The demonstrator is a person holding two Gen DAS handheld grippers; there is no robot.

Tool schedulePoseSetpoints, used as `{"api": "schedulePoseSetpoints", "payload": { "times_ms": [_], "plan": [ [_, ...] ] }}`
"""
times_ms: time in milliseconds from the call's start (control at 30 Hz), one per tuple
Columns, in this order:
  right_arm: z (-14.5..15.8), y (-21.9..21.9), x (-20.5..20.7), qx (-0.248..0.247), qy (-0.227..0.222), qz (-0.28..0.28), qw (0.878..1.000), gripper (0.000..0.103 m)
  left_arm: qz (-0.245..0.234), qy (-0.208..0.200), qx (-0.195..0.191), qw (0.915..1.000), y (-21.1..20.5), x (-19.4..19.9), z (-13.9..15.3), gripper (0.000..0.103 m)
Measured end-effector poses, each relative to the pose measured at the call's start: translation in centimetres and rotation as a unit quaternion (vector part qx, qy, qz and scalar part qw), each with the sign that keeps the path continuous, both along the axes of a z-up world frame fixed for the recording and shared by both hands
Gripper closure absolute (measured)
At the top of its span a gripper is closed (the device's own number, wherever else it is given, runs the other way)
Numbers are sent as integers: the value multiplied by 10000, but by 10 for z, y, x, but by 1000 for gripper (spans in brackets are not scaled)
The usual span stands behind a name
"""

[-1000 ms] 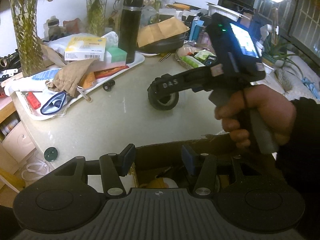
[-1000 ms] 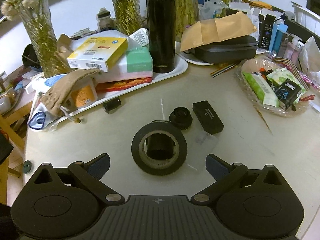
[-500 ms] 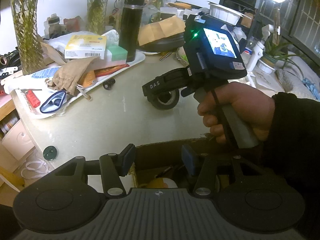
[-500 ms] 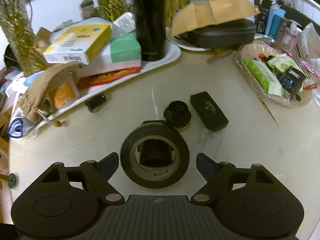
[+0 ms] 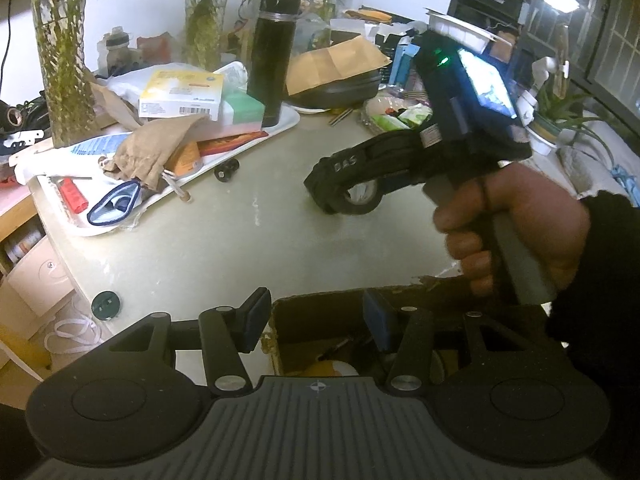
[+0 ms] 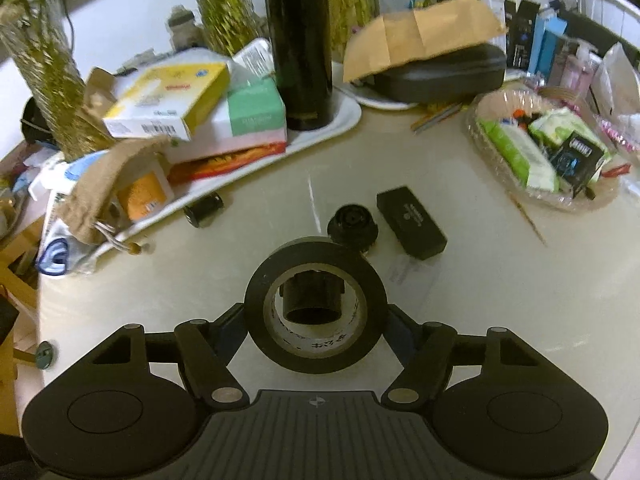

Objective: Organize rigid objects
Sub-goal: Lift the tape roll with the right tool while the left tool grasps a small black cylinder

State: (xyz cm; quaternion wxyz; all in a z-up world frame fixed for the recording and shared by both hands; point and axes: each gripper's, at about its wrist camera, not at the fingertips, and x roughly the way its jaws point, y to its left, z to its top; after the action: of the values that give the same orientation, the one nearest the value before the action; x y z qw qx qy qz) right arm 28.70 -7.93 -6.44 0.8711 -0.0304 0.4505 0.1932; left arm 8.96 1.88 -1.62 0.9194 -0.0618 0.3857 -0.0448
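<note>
A black tape roll [image 6: 315, 307] lies on the beige table between the fingers of my right gripper [image 6: 316, 322], which press its two sides. A black cylinder [image 6: 312, 298] sits inside the roll's hole. A black knurled knob [image 6: 353, 227] and a black flat box [image 6: 411, 222] lie just beyond it. A small black cylinder [image 6: 203, 209] lies by the tray. In the left wrist view the right gripper [image 5: 352, 184] covers the roll [image 5: 362, 200]. My left gripper [image 5: 316, 320] is open and empty over an open cardboard box [image 5: 320, 336].
A white tray [image 6: 344, 120] holds boxes, a cloth pouch and a tall black flask [image 6: 300, 44]. A basket of packets [image 6: 548, 160] stands right. A dark case under a brown envelope [image 6: 436, 72] and flower vases line the back. A dark green cap [image 5: 105, 304] lies at the table edge.
My right gripper has moved forward over the tape roll and closed its fingers on the roll's sides. The left gripper has stayed still over the cardboard box.
</note>
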Motion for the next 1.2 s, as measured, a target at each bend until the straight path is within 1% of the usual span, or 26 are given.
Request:
{"api": "schedulePoseSetpoints", "payload": {
  "times_ms": [133,233,400,633,767,867,900,933,1067,1200],
  "plan": [
    [14,-11,-8,93,-93,28,9999,28,-1,-82,23,10000,0,-2,1,53],
    [22,-23,-17,184,-149,-1,9997,28,70,-147,-32,9999,2,-3,3,53],
    [34,-45,-32,296,-248,-60,9992,28,113,-135,-104,9998,4,0,5,53],
    [44,-79,-51,353,-285,-153,9989,28,161,-162,-191,9996,5,5,9,53],
    [46,-98,-61,418,-270,-208,9985,28,181,-167,-107,9996,3,12,12,52],
    [48,-113,-69,470,-283,-289,9981,28,275,-175,-92,9994,4,21,15,43],
    [48,-117,-71,496,-280,-314,9979,28,307,-172,-113,9993,4,24,17,38],
    [49,-122,-73,521,-284,-335,9977,28,322,-174,-132,9992,5,27,18,35],
    [51,-139,-80,599,-348,-449,9966,28,313,-182,-122,9993,5,41,24,35],
    [53,-153,-84,631,-406,-520,9958,28,247,-85,-153,9995,3,59,27,35]
  ]
}}
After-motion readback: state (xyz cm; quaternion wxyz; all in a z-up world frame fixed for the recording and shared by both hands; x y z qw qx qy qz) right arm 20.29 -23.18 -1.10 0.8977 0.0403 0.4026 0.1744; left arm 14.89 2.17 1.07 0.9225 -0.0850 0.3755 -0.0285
